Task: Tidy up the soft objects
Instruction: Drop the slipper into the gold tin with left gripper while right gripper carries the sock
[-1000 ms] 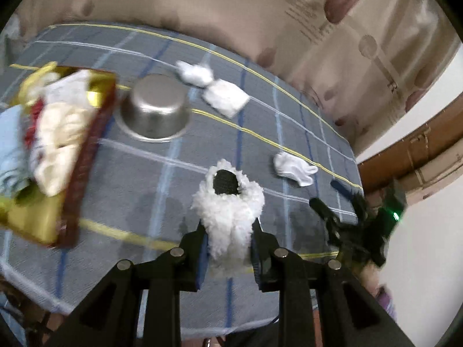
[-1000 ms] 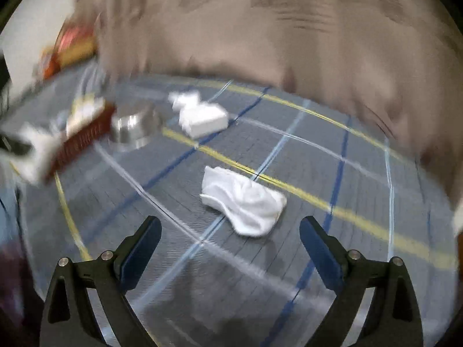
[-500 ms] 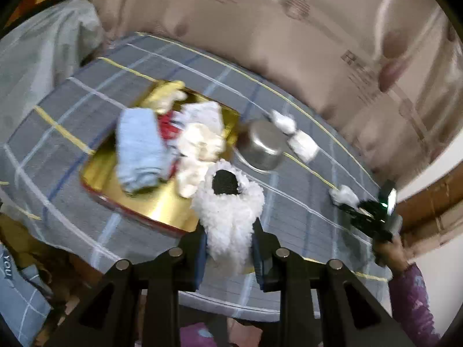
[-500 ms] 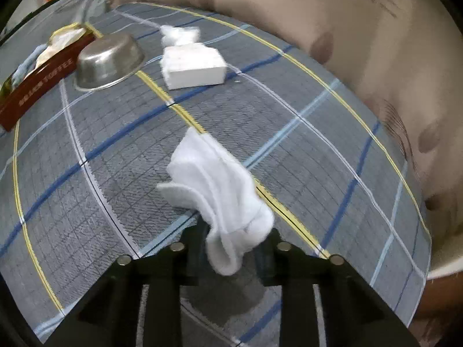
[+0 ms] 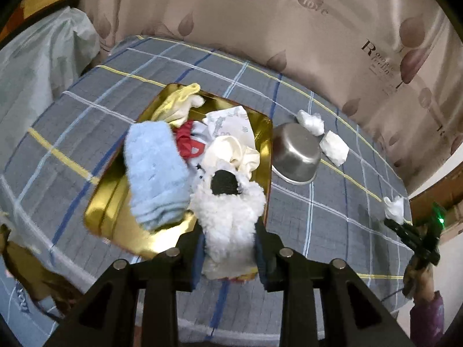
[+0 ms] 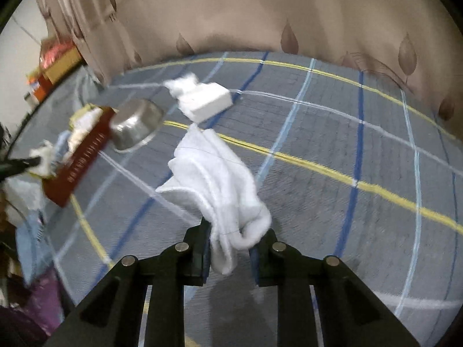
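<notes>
1. Both views are heavy fisheye, with black corners and the checked cloth's (image 5: 332,219) straight lines bowing hard near the rim.
2. Soft, dim indoor light, slightly warm.
3. The gold tray (image 5: 110,211) throws bright glare; the steel bowl (image 5: 298,156) shines too.
4. The right view smears with motion blur on its left side, the red box (image 6: 81,159) especially.
5. Faint shadows under each gripper.

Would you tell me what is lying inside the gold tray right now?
The gold tray holds a light blue towel, a yellowish glove, a red item, printed white cloth and cream fabric. Anything beneath that pile is covered.
</notes>
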Available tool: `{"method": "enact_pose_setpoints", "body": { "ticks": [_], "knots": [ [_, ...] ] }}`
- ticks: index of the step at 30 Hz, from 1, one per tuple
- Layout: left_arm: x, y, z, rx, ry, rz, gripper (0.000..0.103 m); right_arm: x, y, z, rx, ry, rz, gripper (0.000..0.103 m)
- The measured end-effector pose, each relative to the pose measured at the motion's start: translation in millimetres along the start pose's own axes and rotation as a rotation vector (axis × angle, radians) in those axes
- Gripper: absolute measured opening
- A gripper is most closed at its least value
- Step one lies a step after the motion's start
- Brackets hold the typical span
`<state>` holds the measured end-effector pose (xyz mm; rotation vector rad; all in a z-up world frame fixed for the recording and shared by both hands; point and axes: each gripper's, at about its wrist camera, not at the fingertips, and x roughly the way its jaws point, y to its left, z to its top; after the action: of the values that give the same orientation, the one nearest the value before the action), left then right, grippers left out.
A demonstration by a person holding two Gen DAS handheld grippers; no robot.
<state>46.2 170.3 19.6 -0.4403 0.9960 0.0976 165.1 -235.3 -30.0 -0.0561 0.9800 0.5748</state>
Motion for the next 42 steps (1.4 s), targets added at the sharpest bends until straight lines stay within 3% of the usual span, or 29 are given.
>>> {"method": "enact_pose_setpoints", "body": {
  "ticks": [5,8,10,13,15,21,25,29,32,42],
  "knots": [
    [29.6,1.3,5.6,0.035,0.077,-0.009,0.035,-16.1,29.0,-1.0,0.011,-0.044,0.048,0.019],
    [35.5,-0.9,3.1,0.071,0.087,0.055,0.041,-21.0,49.7,3.5,0.005,-0.063,0.081,0.019],
    [31.0,0.4,0.4,0.079,0.056,0.076,0.042,-24.3,64.9,8.0,0.000,-0.079,0.111,0.019],
    [25.7,7.5,-0.4,0.056,0.037,0.038,0.058,-26.4,94.7,20.0,-0.019,-0.098,0.170,0.019],
    [22.2,11.1,-0.6,0.050,0.034,-0.006,0.058,-25.3,114.2,27.8,-0.030,-0.105,0.213,0.019],
    [-15.8,21.1,-12.7,-0.034,-0.078,-0.013,0.058,-5.3,181.9,55.8,-0.053,-0.091,0.342,0.019],
    [-42.6,25.2,-34.9,-0.072,-0.168,0.072,0.058,31.2,233.3,70.8,-0.057,-0.029,0.417,0.020],
    [-50.2,30.0,-50.9,-0.043,-0.206,0.171,0.058,74.2,274.8,83.9,-0.029,0.041,0.456,0.020],
    [-52.9,32.1,-56.5,-0.017,-0.248,0.264,0.058,99.4,299.0,88.5,-0.029,0.077,0.447,0.020],
    [-54.1,55.2,-52.6,-0.030,-0.253,0.305,0.058,151.7,330.4,88.7,-0.029,0.145,0.344,0.021]
  ]
}}
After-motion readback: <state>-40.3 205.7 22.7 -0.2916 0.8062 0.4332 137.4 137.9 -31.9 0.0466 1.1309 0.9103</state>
